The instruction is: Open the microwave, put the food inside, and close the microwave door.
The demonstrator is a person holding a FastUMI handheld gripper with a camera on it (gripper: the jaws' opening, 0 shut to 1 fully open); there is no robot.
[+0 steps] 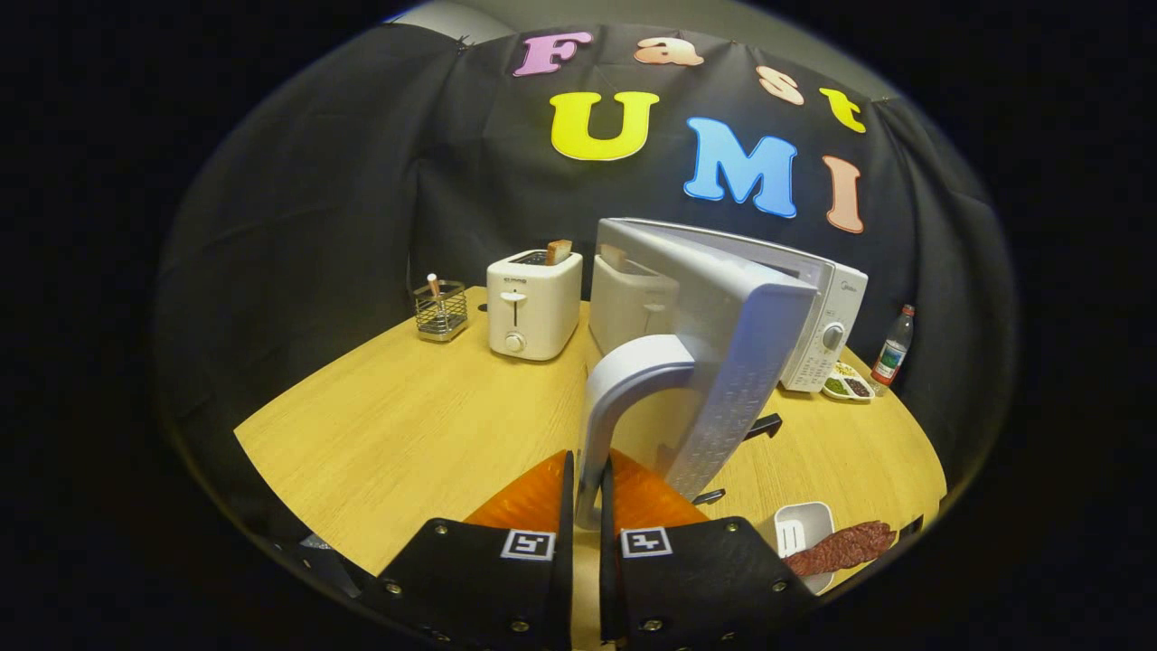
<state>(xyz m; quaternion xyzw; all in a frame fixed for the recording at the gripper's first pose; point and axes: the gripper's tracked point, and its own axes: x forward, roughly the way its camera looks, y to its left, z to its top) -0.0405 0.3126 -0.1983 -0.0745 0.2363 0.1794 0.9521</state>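
- Microwave (pixel 827 316): far right on table (pixel 407 407); door (pixel 714 362) swung open toward the near side.
- Gripper (pixel 586 506): level, fingers clamped narrowly on door handle (pixel 615 389), whose long axis runs vertical.
- Food (pixel 841 547): near right, on white dish (pixel 800 524).

microwave (pixel 827 307) cavity: hidden by door (pixel 714 362) | toaster (pixel 533 303) lettering: unreadable

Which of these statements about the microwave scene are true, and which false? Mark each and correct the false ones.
1. The gripper is shut on the microwave door handle. True.
2. The microwave door is fully closed. False: it stands swung open.
3. A slice of bread sticks out of the toaster. True.
4. The bottle stands beside the wire basket. False: it stands beyond the microwave, far from the basket.
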